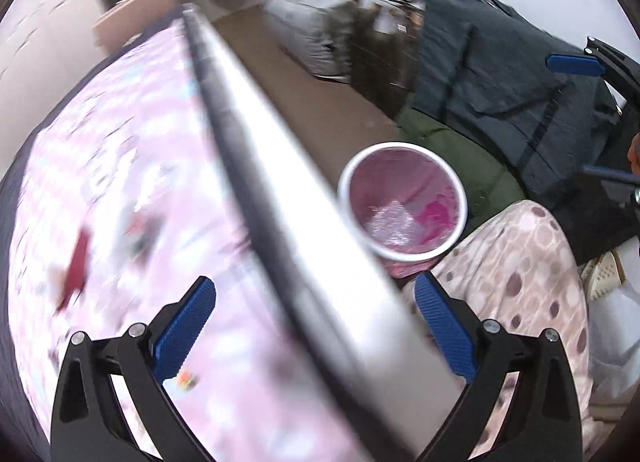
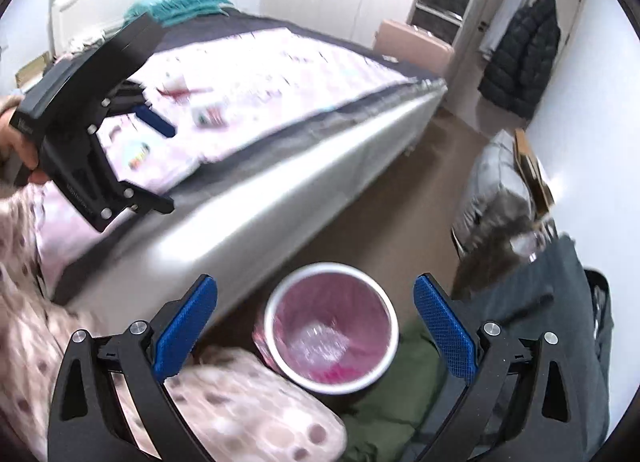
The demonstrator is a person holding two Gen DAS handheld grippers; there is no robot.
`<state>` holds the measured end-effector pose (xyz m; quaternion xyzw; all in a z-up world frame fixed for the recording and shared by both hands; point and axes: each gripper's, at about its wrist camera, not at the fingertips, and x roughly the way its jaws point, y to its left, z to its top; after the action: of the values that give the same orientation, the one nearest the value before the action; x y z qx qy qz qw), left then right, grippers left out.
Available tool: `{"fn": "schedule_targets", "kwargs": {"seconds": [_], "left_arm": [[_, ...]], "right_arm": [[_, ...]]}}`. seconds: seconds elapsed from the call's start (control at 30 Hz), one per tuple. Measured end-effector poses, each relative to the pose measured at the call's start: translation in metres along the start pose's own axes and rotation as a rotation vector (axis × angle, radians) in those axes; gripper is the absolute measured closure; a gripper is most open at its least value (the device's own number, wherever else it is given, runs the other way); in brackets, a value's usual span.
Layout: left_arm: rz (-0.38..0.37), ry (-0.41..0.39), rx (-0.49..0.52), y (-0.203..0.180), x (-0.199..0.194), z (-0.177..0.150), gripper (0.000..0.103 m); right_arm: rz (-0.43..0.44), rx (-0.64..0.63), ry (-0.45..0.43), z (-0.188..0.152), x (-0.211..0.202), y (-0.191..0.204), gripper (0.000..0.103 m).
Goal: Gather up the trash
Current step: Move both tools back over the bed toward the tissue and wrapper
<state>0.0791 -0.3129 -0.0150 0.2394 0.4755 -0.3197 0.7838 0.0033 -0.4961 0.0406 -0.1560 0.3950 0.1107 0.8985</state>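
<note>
So both grippers are empty right now. The right gripper (image 2: 316, 326) has its jaws spread wide with nothing between them, and it hangs over the bin (image 2: 331, 326), which sits on the floor right up against the side of the bed (image 2: 280, 189). The left gripper (image 1: 316, 326) is wide open too and empty; in its own view it's looking down across the bed edge, with the bin (image 1: 402, 201) off to one side.

The bin already has stuff in it: something crinkly and clear, plus a bright pink bit at the bottom. So I'd say a drop-off has been made and we're between pieces.

There's more to get. On the bedspread I can see a red scrap (image 2: 180, 90), a small colourful wrapper (image 2: 138, 153) near the left gripper, and another bit (image 2: 208, 115) past that. All pretty blurry, so I can't tell exactly what each one is.

Next move, my guess: swing one gripper over to the bed, come down on the nearest scrap with the jaws straddling it, and pinch low enough to catch thin, flat stuff without grabbing a fold of the bedspread. Then carry it to the bin. The wrapper close to the left gripper looks like the easy pick.
</note>
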Motion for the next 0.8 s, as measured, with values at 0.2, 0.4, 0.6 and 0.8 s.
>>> {"fn": "schedule_targets", "kwargs": {"seconds": [0.2, 0.4, 0.6, 0.8], "left_arm": [[0.119, -0.034, -0.162, 0.07, -0.03, -0.062, 0.005], [0.189, -0.034, -0.314, 0.129, -0.032, -0.123, 0.005], [0.164, -0.106, -0.451, 0.172, -0.03, -0.174, 0.005], [0.139, -0.227, -0.523, 0.196, -0.026, -0.207, 0.005]], "right_arm": [[0.059, 0.025, -0.075, 0.054, 0.017, 0.041, 0.007], [0.138, 0.081, -0.115, 0.101, 0.043, 0.082, 0.007], [0.173, 0.121, -0.106, 0.126, 0.067, 0.127, 0.007], [0.227, 0.174, -0.109, 0.134, 0.09, 0.17, 0.007]]}}
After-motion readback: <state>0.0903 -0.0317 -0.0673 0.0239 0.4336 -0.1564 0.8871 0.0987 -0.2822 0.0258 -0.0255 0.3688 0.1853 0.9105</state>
